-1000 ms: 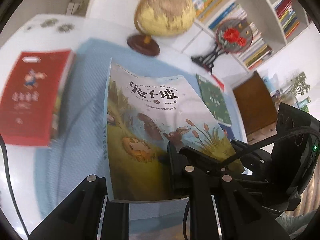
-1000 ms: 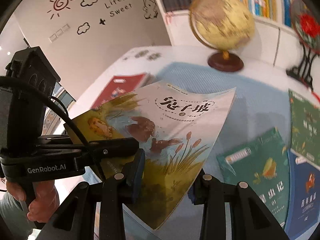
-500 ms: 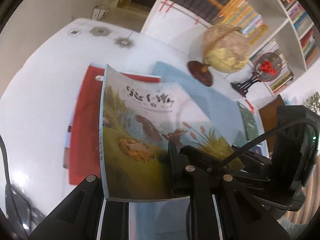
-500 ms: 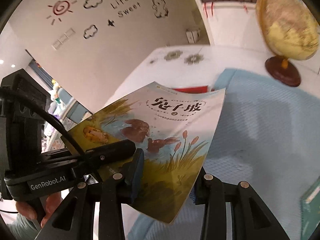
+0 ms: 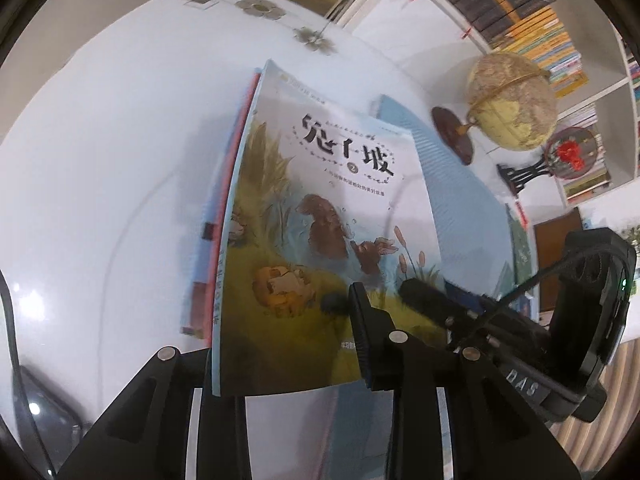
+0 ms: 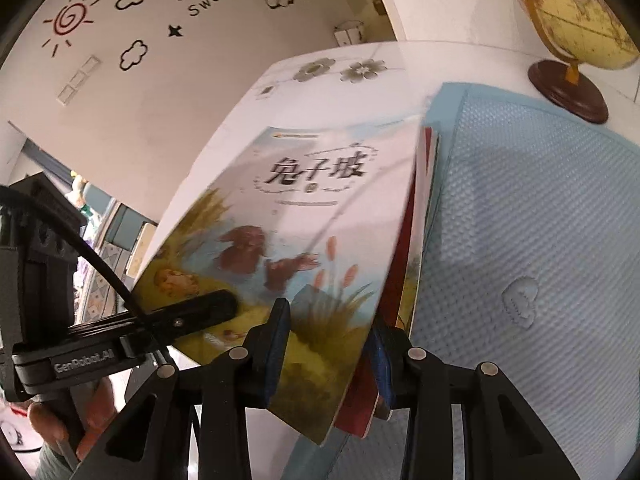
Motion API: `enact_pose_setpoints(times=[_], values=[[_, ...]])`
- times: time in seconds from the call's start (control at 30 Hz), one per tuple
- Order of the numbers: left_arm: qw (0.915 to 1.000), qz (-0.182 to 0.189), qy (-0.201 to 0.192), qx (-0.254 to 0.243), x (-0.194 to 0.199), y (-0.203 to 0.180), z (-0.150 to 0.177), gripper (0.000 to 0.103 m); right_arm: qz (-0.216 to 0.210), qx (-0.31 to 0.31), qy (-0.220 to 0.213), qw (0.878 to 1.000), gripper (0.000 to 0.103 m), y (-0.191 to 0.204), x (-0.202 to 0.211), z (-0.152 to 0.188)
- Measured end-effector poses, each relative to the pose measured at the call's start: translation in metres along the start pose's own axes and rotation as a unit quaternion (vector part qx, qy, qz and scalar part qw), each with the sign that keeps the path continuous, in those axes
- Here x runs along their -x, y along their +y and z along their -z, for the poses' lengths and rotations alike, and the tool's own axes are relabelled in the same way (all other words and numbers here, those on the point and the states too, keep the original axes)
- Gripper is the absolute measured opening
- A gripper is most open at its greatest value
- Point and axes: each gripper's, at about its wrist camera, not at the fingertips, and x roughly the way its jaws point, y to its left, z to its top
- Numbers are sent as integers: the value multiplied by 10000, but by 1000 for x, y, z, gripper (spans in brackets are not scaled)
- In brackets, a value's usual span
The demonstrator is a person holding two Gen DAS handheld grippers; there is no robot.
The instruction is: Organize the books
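the rabbit book (image 5: 320, 216) lies over a red book (image 5: 224, 184) on the white worktop (image 5: 100, 140), its cover all reeds, brown rabbits and a yellow bank, with bold black chinese characters at twelve o'clock on the cover and a small round "2" beneath them. only a red sliver of the lower book peeks out at nine o'clock in the left view; in the right view the red book (image 6: 404, 264) shows at three o'clock, fanned under the cover.

the left gripper (image 5: 280, 344) straddles the near edge, its fingers having just been opening, the book between them but with the right finger lifted clear of the cover. the right gripper (image 6: 328, 344) has its blue-padded fingers (image 6: 276, 344) clamped on the rabbit book and the red one together.

the right view alone gives the wall writing "life is sweet" with a sun and clouds, "genrobot.ai" on the left gripper's body, and a hand (image 6: 60, 420) at seven o'clock. the left view alone gives the bookshelf (image 5: 520, 4) at one o'clock, a red flower fan (image 5: 572, 156) on a black stand, and "das" on the other gripper. both show the globe (image 5: 512, 104) and the blue mat (image 6: 540, 220).
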Motion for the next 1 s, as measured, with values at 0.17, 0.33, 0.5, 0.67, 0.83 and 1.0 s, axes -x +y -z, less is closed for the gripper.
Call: enact_pose_setpoints(times=[0.17,0.33,0.5,0.67,0.83,1.0], values=[[9993,15,275,-251,-5,-6,5,27,1,-182,-26,9998,37,-6,-1,-4],[9985,130,414,-339,-14,-16,3,27,95,-375,-124,9992,37,-17,7,-6],[9959,-51,750,-506,-18,-22,6,35,54,-439,-111,9990,37,-24,9,0],[9919,-467,1042,-556,-9,-13,19,44,123,-325,-145,9993,37,-19,9,3],[9837,-1092,1118,-892,7,-6,38,44,185,-453,-90,9988,41,-23,17,7],[9864,-968,926,-948,16,-18,46,44,544,-487,-161,9972,56,-42,42,25]])
